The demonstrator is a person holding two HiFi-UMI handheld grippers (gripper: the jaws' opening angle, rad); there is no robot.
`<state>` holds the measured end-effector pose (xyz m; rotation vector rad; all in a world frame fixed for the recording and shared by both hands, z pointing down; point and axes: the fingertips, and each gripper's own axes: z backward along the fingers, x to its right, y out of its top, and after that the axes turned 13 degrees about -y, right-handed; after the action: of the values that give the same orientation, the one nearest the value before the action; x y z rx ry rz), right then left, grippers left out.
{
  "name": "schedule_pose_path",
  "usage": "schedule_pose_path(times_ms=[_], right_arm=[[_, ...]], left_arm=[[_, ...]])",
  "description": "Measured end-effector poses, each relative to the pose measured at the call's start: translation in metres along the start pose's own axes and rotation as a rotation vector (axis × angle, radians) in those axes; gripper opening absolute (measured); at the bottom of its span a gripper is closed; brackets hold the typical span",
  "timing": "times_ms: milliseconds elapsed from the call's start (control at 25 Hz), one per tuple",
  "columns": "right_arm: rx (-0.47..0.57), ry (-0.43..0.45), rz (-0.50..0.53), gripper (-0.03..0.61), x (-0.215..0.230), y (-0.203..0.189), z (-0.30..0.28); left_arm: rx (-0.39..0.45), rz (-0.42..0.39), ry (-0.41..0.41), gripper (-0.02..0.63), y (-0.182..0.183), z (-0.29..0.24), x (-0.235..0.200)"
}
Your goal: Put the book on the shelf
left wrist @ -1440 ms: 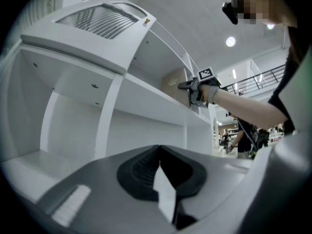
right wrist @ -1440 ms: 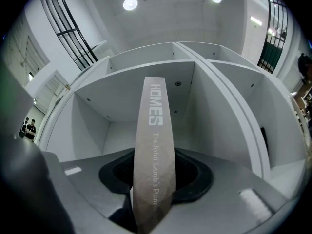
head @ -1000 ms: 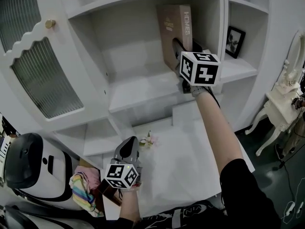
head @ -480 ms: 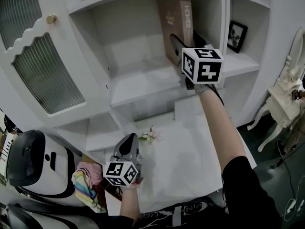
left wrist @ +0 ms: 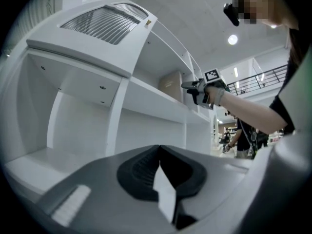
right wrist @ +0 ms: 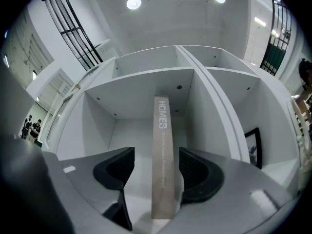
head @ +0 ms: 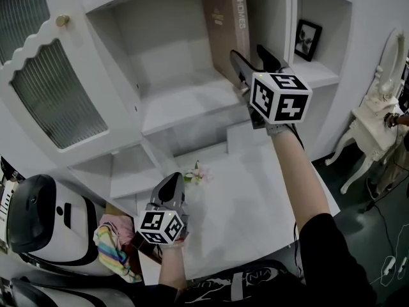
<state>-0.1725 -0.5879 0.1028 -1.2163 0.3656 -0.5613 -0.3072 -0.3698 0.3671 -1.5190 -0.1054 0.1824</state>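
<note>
The book (head: 227,31) stands upright on the shelf (head: 185,101), near its right wall. The right hand-held gripper (head: 249,53) is spread wide around the spine, seemingly without touching it. The left hand-held gripper (head: 171,185) is closed and empty, over the counter (head: 255,190).

Matt paper-covered book (right wrist: 162,155), smooth painted wooden shelf (head: 185,104), ribbed glass cabinet door (head: 54,101)

Book (head: 225,27) on shelf (head: 185,101), framed picture (head: 307,39) in the compartment right of it.
</note>
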Motion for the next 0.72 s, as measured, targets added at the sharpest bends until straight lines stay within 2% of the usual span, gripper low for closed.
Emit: schedule_pose_path(times_ms=[80,200,280,480,720], right_arm=[[-0.01,0.014,-0.01,0.27,0.0,-0.005,0.012],[-0.023,0.042,-0.026,0.19,0.002,-0.01,0.031],[-0.026,0.064,-0.031,0.159,0.004,-0.012,0.044],[-0.034,0.134,-0.035,0.099,0.0,-0.023,0.074],[-0.079,0.183,0.008,0.035,-0.007,-0.054,0.11]], left_arm=[[-0.002,-0.001,-0.009,0.0,0.0,0.0,0.003],[-0.008,-0.004,-0.017,0.0,-0.001,0.0,0.004],[-0.008,-0.005,-0.014,0.0,0.0,0.003,0.003],[-0.014,-0.01,-0.002,0.0,-0.001,0.007,0.002],[-0.022,-0.019,-0.007,0.0,-0.002,0.009,0.005]])
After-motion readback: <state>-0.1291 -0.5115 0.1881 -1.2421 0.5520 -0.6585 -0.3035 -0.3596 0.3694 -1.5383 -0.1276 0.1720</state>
